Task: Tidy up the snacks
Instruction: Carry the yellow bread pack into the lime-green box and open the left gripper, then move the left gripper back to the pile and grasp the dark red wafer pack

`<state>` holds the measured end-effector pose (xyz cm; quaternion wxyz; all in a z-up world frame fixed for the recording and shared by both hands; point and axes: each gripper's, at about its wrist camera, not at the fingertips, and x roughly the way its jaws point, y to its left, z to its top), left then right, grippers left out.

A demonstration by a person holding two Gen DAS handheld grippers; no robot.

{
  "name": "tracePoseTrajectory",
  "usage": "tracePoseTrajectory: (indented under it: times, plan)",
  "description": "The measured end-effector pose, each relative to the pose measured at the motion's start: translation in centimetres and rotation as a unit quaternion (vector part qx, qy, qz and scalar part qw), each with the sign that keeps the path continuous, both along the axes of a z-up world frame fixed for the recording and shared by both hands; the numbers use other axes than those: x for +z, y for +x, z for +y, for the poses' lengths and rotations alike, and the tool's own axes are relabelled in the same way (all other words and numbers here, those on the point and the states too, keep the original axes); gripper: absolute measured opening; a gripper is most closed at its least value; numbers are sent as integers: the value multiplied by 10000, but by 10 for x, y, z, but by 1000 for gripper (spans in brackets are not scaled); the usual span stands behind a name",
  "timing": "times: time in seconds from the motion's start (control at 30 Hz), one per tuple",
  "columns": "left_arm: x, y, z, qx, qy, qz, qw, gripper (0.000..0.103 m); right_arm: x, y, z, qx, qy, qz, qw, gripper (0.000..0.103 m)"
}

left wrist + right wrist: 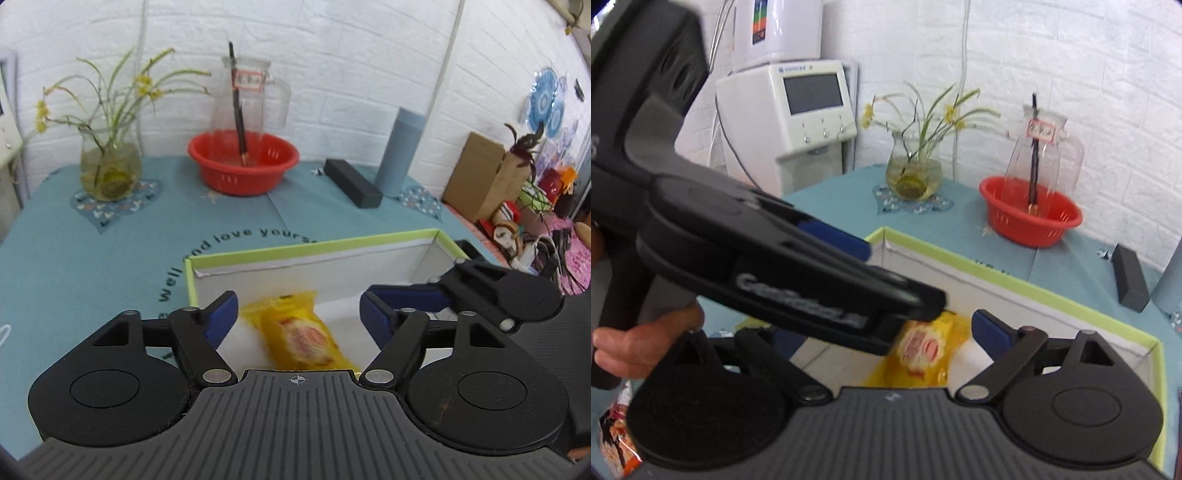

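A yellow snack packet (306, 336) shows blurred inside the white box with a green rim (314, 251), which stands on the teal tablecloth. My left gripper (299, 310) is open over the box; its blue pads (221, 314) stand apart on either side of the packet without touching it. In the right wrist view the packet (923, 347) lies between the fingers of my right gripper (886, 332), which is open too. The left gripper's body (775, 266) crosses that view and hides the right gripper's left finger. A hand (639, 343) grips the left gripper's handle.
At the back stand a red basket (243, 162) holding a glass pitcher, a flower vase (110, 170), a black block (351, 182) and a blue-grey cylinder (399, 151). A cardboard box (476, 173) sits right. Another snack packet (617, 432) lies near left. A white machine (798, 110) stands beyond the table.
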<state>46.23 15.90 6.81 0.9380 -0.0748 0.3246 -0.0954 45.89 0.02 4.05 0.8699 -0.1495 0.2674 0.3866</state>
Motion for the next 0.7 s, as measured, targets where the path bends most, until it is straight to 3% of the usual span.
tracePoseTrajectory:
  times: [0.17, 0.37, 0.57, 0.7]
  plan:
    - [19, -48, 3, 8, 1, -345, 9994, 67, 25, -36, -29, -87, 420, -6, 9991, 93]
    - [33, -137, 3, 14, -139, -687, 9975, 76, 36, -138, -59, 157, 526, -178, 9983, 93]
    - [10, -228, -3, -32, -496, -640, 9967, 79, 5, -237, -87, 17, 635, 37, 9980, 93]
    - [-24, -269, -25, -257, -753, -307, 9964, 79, -28, -281, -94, -350, 606, 300, 9971, 93]
